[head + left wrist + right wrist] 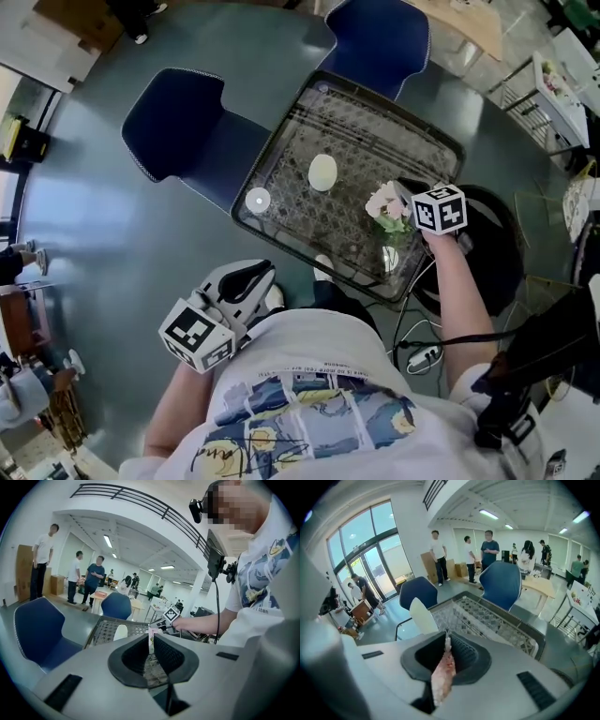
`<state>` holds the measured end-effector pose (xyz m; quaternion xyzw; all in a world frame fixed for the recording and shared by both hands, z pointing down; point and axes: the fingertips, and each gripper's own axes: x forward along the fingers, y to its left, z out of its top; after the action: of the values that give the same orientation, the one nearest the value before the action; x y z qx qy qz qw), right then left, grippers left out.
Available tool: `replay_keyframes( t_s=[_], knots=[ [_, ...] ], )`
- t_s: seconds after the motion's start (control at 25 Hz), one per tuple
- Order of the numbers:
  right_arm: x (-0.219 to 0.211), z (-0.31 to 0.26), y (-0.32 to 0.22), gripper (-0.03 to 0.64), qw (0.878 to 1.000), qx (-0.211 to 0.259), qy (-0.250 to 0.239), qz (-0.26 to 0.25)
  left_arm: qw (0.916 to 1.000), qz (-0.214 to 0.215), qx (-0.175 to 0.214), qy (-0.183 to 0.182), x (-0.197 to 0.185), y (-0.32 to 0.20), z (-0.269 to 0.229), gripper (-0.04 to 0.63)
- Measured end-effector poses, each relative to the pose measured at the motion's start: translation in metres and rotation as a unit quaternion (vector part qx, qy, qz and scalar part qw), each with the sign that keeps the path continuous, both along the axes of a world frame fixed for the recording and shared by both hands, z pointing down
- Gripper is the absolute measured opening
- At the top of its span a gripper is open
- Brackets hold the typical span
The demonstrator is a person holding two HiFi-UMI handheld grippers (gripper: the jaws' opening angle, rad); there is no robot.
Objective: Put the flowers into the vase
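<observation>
**Step in hand: transfer.** The flowers (384,204) are gripped and have not yet reached the vase (322,172). In the head view they sit to the right of the vase and slightly nearer the person, clearly apart from it.

**Claw state.**
- Right claw (399,201): jaws drawn almost together, pinching a thin pink-and-white part of the flowers, which runs back between the ribbed pads in the right gripper view.
- Left claw (264,270): held low by the person's body, on the near side of the vase and off the table (278,139). Its jaws appear closed or very nearly so, and nothing is held.

**Next move (judgement).** Carry the bunch across until it is directly above the vase. Turn the stem end downward, lower it into the mouth, then release. The light ovoid body may tip if it is nudged, and the left claw is free to steady it.

**Materials.**
- Vase: smooth, matte white, egg-shaped.
- Flowers: soft pale pink and cream blossoms with green leaves.
- Table: perforated mesh top in a dark rounded frame.
</observation>
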<state>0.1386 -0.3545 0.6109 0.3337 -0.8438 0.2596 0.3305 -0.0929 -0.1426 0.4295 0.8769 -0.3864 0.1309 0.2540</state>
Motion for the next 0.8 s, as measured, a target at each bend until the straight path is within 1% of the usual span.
replay_keyframes(
  t_s=[0.12,0.2,0.4,0.48,0.64,0.8],
  knots=[
    [-0.001,-0.043,-0.005,0.038,0.998,0.056,-0.014,0.016,0.9999,0.009,0.012,0.005,-0.001,0.007,-0.004,0.023],
    [-0.008,-0.076,-0.009,0.038,0.995,0.095,-0.029,0.026,0.9997,0.01,0.021,0.008,-0.007,0.012,-0.007,0.023],
    [-0.028,-0.159,-0.014,0.037,0.98,0.188,-0.06,0.032,0.9993,0.002,0.035,0.016,-0.018,0.028,-0.014,0.023],
    [-0.04,-0.188,-0.015,0.037,0.973,0.216,-0.073,0.027,0.9992,-0.003,0.037,0.016,-0.025,0.034,-0.015,0.023],
    [-0.081,-0.241,-0.018,0.035,0.96,0.262,-0.097,0.005,0.9989,-0.015,0.04,0.021,-0.046,0.042,-0.017,0.023],
    [-0.113,-0.28,-0.025,0.035,0.947,0.299,-0.117,-0.012,0.9986,-0.024,0.041,0.023,-0.06,0.042,-0.021,0.023]
  ],
)
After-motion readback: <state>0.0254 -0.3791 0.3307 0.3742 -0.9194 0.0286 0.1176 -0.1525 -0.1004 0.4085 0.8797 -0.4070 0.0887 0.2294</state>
